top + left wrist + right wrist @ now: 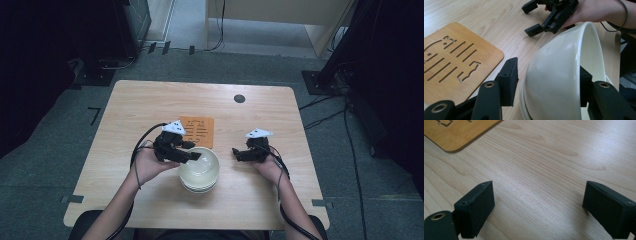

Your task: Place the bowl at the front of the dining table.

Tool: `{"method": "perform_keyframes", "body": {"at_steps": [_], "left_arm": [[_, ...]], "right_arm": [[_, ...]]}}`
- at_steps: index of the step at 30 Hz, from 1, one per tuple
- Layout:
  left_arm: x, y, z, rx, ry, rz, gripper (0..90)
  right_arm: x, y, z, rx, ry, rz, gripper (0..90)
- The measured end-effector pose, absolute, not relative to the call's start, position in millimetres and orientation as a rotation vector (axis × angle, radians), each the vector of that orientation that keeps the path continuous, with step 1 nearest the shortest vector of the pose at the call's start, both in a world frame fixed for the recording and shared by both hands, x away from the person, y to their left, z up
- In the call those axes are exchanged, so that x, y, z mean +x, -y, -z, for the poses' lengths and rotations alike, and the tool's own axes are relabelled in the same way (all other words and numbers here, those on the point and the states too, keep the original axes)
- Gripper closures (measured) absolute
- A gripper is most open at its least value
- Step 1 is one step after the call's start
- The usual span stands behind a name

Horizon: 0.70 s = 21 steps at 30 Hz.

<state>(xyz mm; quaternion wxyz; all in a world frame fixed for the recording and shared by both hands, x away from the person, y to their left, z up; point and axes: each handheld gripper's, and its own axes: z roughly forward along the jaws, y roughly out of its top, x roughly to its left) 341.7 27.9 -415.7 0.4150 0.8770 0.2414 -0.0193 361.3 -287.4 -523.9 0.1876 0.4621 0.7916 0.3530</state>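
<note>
While my left gripper (192, 151) straddles the rim of the top glossy white ceramic bowl (200, 167), one jaw inside and one outside, not yet pinching, the bowl stack sits just before the cut-out bamboo trivet (197, 131). My right gripper (235, 153) rests spread, empty.

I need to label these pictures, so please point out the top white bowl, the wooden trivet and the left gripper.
top white bowl (554, 75), left gripper view, on its outer wall.
wooden trivet (454, 60), left gripper view, on its slotted face.
left gripper (192, 151), high view, midway between its jaws at the bowl's rim.
</note>
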Motion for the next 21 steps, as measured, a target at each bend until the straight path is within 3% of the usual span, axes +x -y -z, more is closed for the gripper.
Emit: {"method": "perform_keyframes", "body": {"at_steps": [8, 21], "left_arm": [[340.4, -24.6, 417.6, 2.211, -0.616, 0.034, 53.8], [338.3, -22.1, 420.5, 2.253, -0.629, -0.038, 71.5]], "right_arm": [[361.3, 287.3, 523.9, 1.300, -2.228, -0.993, 9.6], [361.3, 287.3, 523.9, 1.301, -2.228, -0.993, 9.6]]}}
